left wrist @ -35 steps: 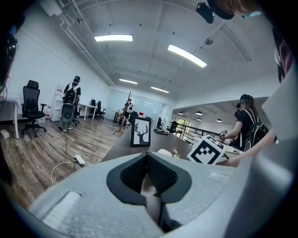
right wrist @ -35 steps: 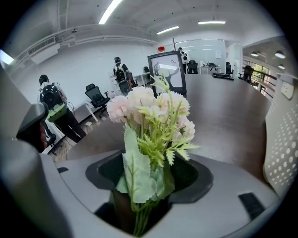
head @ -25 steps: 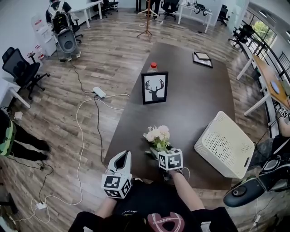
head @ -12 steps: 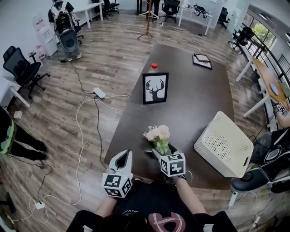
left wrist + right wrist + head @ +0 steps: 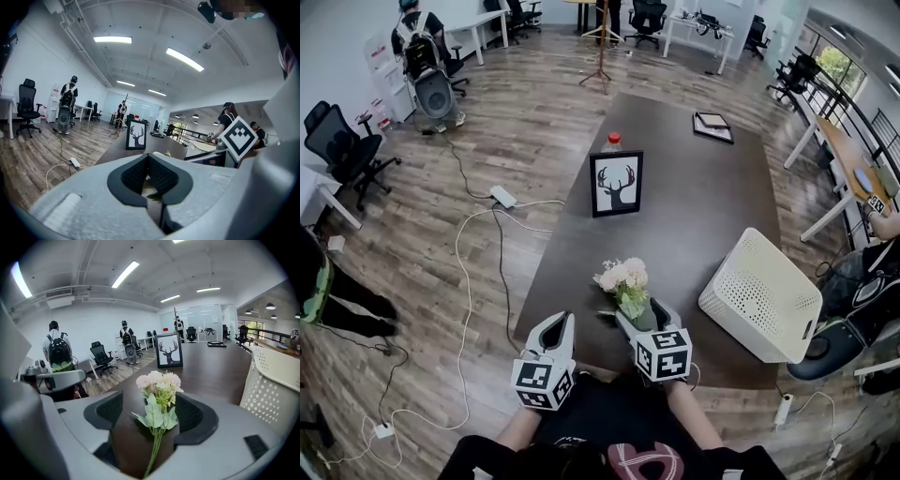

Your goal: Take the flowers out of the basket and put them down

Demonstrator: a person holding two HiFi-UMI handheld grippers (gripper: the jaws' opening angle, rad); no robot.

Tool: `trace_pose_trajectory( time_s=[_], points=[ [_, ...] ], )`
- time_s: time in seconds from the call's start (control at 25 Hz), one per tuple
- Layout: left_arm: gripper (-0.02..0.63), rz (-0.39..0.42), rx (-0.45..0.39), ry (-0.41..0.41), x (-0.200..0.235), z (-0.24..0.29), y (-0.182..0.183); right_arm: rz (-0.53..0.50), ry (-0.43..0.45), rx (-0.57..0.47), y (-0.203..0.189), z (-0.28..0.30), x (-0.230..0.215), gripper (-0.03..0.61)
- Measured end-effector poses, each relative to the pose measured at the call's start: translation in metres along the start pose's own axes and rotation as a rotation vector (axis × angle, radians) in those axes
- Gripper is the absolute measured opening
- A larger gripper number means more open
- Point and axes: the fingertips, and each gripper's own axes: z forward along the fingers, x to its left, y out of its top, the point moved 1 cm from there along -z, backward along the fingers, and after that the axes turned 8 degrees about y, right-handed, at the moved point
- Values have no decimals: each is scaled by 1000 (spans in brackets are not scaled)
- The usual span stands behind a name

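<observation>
Flowers near table front edge, between parted right tongs.

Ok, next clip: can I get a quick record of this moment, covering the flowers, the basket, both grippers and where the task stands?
flowers: lying on the table, outside the basket, blooms pointing away from the person
basket: white, perforated, on the table to the right of the flowers and apart from them
right gripper: open, jaws either side of the stems, not clamping them
left gripper: shut, empty, at the table's near edge
deer picture: standing further up the table
task: flowers look put down
</observation>
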Motion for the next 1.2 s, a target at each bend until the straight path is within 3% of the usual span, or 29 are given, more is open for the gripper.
trace_pose_trajectory(
  time_s=[0.32,0.76,1.2],
  points=[
    [9,10,19,-26,-7,-1,-4,0,12,-40,2,-20,11,344],
    [9,19,28,-59,-16,-4,-5,-37,34,-76,9,-36,26,294],
    [9,4,24,-81,-21,-11,-4,-11,-29,-90,4,-52,25,196]
  ],
)
